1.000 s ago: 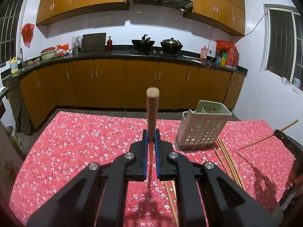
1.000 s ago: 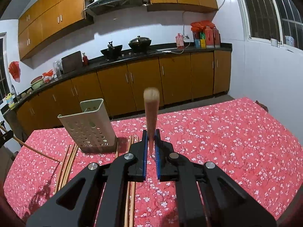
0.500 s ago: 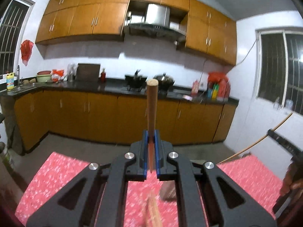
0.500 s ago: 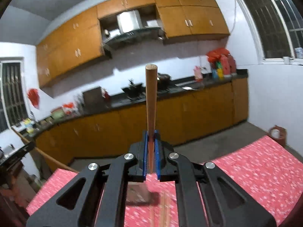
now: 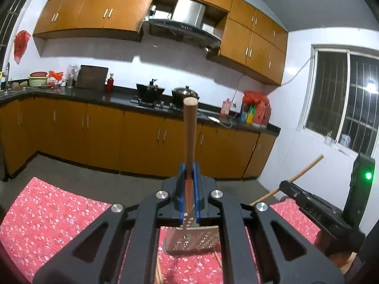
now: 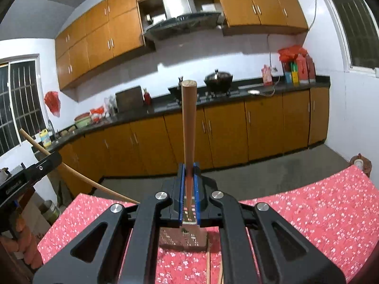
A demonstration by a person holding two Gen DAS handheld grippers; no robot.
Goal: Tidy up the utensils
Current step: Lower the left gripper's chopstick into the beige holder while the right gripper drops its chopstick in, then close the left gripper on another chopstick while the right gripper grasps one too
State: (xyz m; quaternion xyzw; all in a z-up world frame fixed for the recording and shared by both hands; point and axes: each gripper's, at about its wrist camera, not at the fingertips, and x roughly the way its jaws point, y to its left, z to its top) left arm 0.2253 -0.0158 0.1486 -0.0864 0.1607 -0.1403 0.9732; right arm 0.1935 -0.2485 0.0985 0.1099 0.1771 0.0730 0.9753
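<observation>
Two pairs of black tongs with blue pads are each clamping shut on a round, light-brown wooden chopstick. The left tongs [image 5: 188,189] are pinching their wooden chopstick [image 5: 190,132] so that it is standing up out of the pads and pointing away from the camera. The right tongs [image 6: 188,189] are gripping a second wooden chopstick [image 6: 188,127] the same way. In the left wrist view the right tongs are showing at the right edge with their chopstick slanting up; in the right wrist view the left tongs are showing at the left edge likewise.

Just beyond and below both pairs, a pale perforated plastic utensil holder [image 5: 191,239] is standing on the bench [image 5: 54,215], which is wearing a red cloth with small white flowers. More chopsticks [image 6: 208,260] are lying on the cloth near the holder's base. Farther off, orange-brown kitchen cabinets [image 5: 142,137] are running under a dark countertop carrying two black pots [image 5: 165,93].
</observation>
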